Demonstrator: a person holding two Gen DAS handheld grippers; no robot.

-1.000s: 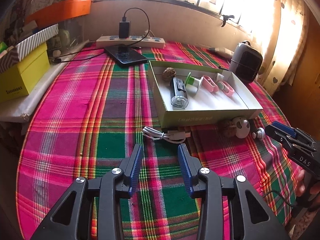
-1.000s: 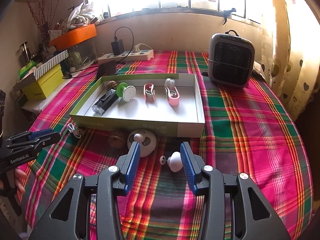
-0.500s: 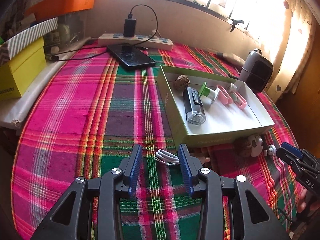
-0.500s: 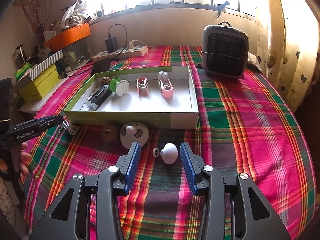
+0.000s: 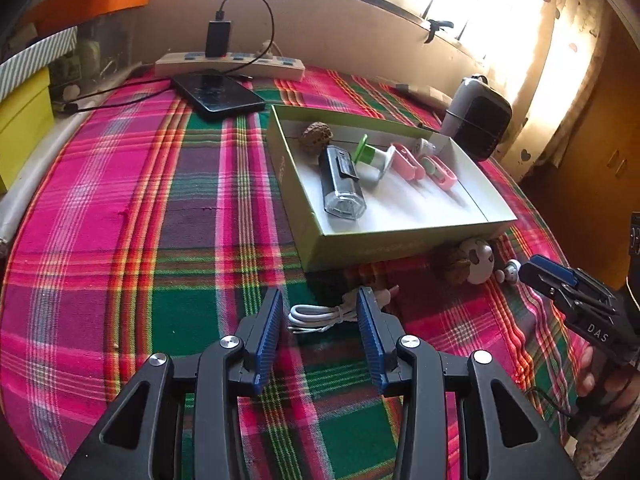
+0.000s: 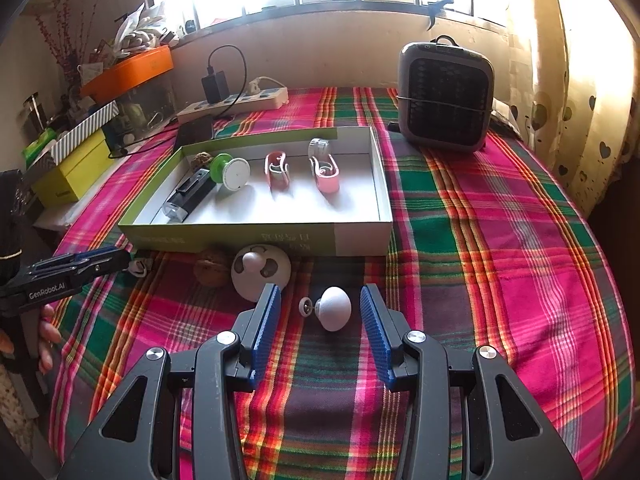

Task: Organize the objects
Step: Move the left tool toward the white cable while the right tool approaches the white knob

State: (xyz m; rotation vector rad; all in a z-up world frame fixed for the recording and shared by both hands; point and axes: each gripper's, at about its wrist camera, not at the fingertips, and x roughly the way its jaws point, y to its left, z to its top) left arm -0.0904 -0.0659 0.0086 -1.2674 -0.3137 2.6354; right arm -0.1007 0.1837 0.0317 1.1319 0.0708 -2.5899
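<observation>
A shallow green box [image 5: 360, 246] [image 6: 256, 238] on the plaid table holds a black lamp [image 5: 342, 184], a walnut [image 5: 317, 134], a green-and-white spool [image 6: 230, 170] and two pink clips [image 6: 326, 172]. My left gripper [image 5: 320, 316] is open, its fingers on either side of a coiled white cable [image 5: 316, 316] lying on the cloth. My right gripper [image 6: 320, 312] is open around a small white mushroom-shaped knob [image 6: 334, 308]. A round white fan-like disc [image 6: 260, 270] and a second walnut [image 6: 212, 272] lie just in front of the box.
A grey heater [image 6: 446, 94] stands at the back right. A power strip [image 5: 230, 66] with a charger and a black phone [image 5: 218, 96] lie at the back. Yellow and striped boxes [image 6: 72, 168] are stacked at the left edge.
Both grippers have moved forward: the left now brackets the white cable, the right now brackets the white knob. Both stay open.
</observation>
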